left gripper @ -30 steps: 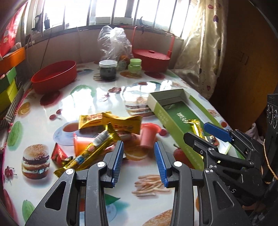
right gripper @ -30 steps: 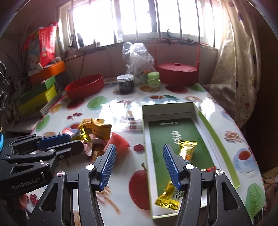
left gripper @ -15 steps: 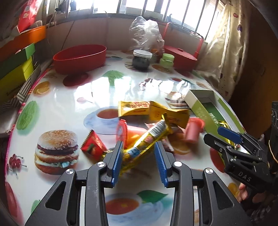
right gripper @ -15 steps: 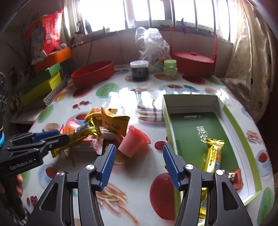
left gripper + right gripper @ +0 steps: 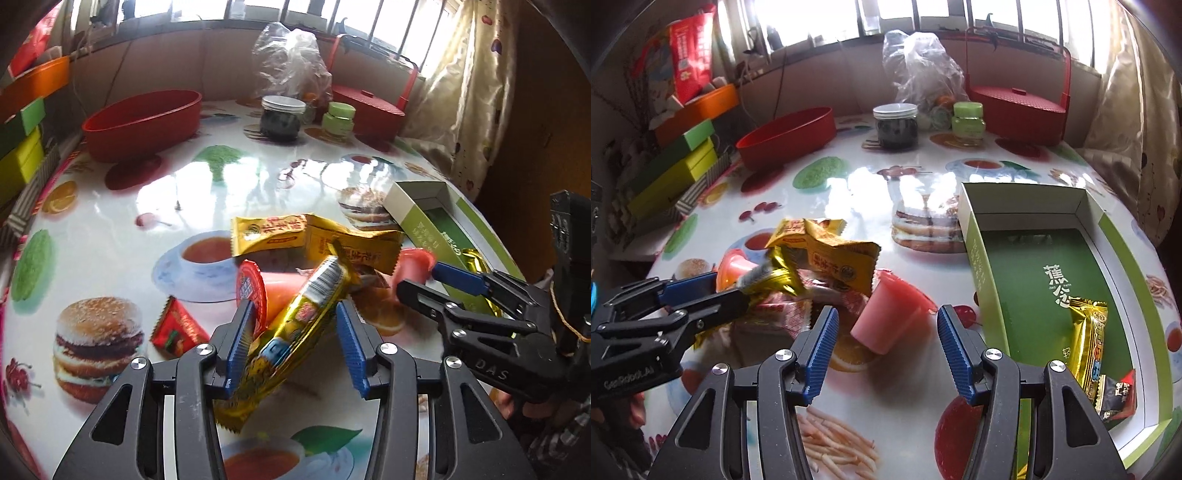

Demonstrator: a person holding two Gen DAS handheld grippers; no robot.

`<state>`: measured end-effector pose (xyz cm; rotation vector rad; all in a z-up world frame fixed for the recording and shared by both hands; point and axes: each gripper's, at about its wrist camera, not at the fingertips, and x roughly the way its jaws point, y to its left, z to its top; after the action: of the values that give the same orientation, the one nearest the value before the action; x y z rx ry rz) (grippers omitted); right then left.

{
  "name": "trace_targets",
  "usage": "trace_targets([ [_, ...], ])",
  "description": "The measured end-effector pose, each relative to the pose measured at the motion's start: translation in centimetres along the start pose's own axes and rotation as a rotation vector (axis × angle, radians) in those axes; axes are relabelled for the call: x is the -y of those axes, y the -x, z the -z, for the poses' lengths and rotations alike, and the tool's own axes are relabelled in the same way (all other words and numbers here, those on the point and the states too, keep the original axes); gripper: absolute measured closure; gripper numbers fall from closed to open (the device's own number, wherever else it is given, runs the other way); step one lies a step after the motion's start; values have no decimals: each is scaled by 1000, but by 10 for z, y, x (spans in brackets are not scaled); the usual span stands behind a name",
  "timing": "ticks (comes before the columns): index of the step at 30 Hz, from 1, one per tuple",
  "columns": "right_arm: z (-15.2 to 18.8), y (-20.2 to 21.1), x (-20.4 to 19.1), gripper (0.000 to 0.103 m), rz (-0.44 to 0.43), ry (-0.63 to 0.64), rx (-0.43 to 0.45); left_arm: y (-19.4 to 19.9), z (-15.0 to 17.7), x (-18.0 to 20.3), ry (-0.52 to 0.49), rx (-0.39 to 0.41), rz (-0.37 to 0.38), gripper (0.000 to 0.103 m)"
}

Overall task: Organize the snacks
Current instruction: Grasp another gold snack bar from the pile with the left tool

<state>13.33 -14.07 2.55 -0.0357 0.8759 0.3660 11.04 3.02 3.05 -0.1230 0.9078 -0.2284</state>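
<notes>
A long gold snack bar (image 5: pixel 299 325) lies slanted between the blue pads of my left gripper (image 5: pixel 295 332). Its jaws are opening, and the right pad stands clear of the bar. Around it is a pile: yellow packets (image 5: pixel 295 236), a red-lidded jelly cup (image 5: pixel 258 291) and a small red packet (image 5: pixel 177 328). My right gripper (image 5: pixel 886 317) is open, with a pink jelly cup (image 5: pixel 886 314) lying on its side between its fingertips, untouched. The green box (image 5: pixel 1034 280) to the right holds another gold bar (image 5: pixel 1089 339) and a dark packet (image 5: pixel 1119 395).
At the table's far side stand a red bowl (image 5: pixel 786 136), a dark jar (image 5: pixel 895 125), a green jar (image 5: pixel 967 120), a red handled basket (image 5: pixel 1015 107) and a plastic bag (image 5: pixel 919 66). Coloured boxes (image 5: pixel 676 162) are stacked on the left. A curtain hangs right.
Both grippers have come down toward the snack pile. The gold bar now lies between the left pads, which have spread wider. The right gripper swung from the box to the pink cup.
</notes>
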Motion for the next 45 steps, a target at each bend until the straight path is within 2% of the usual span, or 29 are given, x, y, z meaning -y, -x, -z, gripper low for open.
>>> trace_targets([
  [8,-6,-11,1,47,2,-17,-14,-11,1,5,-30,-32,-25,56],
  [12,-7,-15,-2,56,26,4,-21,-15,-1,5,-37,-34,-39,56],
  [23,-6,-13,-3,60,27,18,-14,-17,-1,3,-21,-29,-30,57],
  [35,1,-5,0,62,15,-4,-6,-11,0,5,-1,-9,-6,77],
  [45,10,7,5,63,4,-25,1,-6,5,9,17,-4,5,78],
])
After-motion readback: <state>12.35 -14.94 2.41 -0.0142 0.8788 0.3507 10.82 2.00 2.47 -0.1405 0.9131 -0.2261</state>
